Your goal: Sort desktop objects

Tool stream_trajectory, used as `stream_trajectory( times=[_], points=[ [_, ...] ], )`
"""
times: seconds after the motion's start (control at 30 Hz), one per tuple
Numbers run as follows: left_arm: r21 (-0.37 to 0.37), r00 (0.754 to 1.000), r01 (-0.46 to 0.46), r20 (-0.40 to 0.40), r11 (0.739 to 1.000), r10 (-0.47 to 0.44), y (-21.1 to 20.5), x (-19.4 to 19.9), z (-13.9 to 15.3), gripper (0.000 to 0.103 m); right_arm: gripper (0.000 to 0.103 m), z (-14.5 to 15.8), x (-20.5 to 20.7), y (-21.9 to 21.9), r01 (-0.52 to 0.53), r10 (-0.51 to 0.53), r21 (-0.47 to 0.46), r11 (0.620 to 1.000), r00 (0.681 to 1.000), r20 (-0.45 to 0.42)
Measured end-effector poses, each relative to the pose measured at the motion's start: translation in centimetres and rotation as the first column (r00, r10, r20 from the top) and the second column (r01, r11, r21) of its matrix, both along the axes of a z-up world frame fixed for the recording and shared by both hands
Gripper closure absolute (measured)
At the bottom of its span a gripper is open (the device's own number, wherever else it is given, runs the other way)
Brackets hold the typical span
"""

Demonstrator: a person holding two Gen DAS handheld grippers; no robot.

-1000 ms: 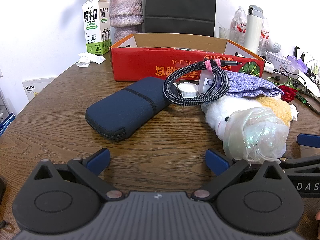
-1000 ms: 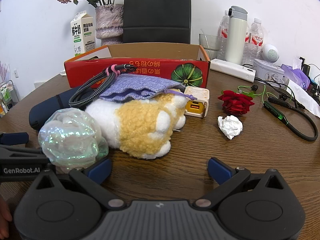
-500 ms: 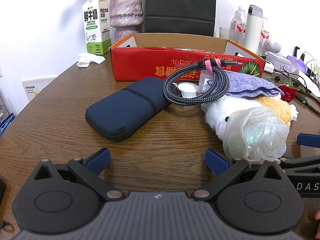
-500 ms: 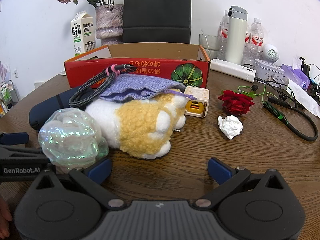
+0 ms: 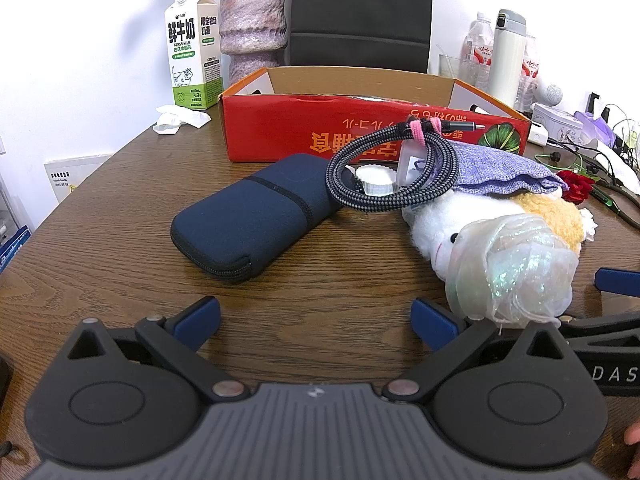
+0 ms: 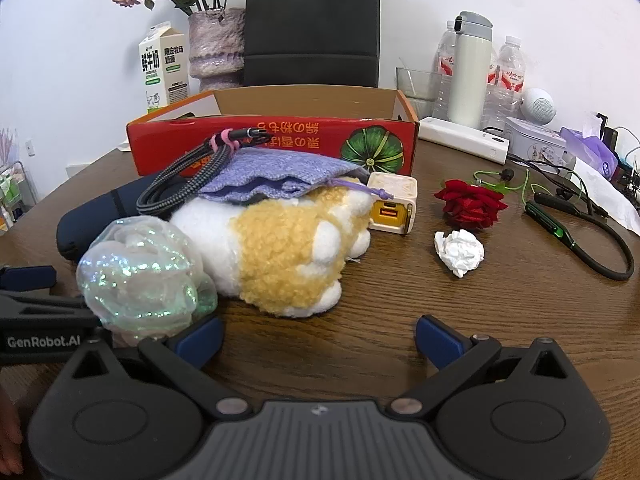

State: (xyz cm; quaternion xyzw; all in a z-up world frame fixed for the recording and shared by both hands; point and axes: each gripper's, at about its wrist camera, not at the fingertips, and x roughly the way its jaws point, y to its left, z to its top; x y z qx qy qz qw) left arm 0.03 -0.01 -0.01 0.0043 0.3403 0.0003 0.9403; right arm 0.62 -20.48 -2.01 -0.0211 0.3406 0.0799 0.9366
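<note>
A red cardboard box (image 5: 304, 128) stands open at the back. In front lie a navy zip pouch (image 5: 248, 216), a coiled braided cable (image 5: 394, 176), a purple cloth bag (image 6: 280, 176), a white-and-yellow plush toy (image 6: 280, 252) and an iridescent crumpled film ball (image 6: 144, 276). A cube charger (image 6: 394, 208), a red rose (image 6: 470, 204) and a crumpled paper ball (image 6: 460, 252) lie to the right. My left gripper (image 5: 316, 316) is open and empty near the front edge. My right gripper (image 6: 318, 334) is open and empty beside the film ball.
A milk carton (image 5: 192, 48), a vase (image 5: 254, 24) and a black chair back (image 5: 360, 12) stand behind the box. Bottles and a thermos (image 6: 468, 68), a power strip (image 6: 464, 140), green earphones (image 6: 580, 232) and cables crowd the back right. Crumpled tissue (image 5: 180, 120) lies at left.
</note>
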Motion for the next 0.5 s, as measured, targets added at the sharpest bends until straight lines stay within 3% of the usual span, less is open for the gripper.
stream_trajectory(
  times=[0.23, 0.4, 0.5],
  points=[
    [0.014, 1.000, 0.010, 0.019, 1.000, -0.010, 0.0, -0.3, -0.2, 0.000, 0.000, 0.1, 0.1, 0.2, -0.016, 0.016, -0.006, 1.000, 1.000, -0.008],
    [-0.025, 0.980, 0.056, 0.194, 0.998, -0.050, 1.2, -3.2, 2.2, 0.000, 0.000, 1.4, -1.1, -1.5, -0.068, 0.069, 0.068, 0.995, 0.998, -0.013],
    [-0.143, 0.961, 0.099, 0.272, 0.985, -0.057, 2.8, -4.0, 2.9, 0.000, 0.000, 1.9, -2.5, -3.0, -0.088, 0.088, 0.084, 0.993, 0.996, 0.006]
  ],
)
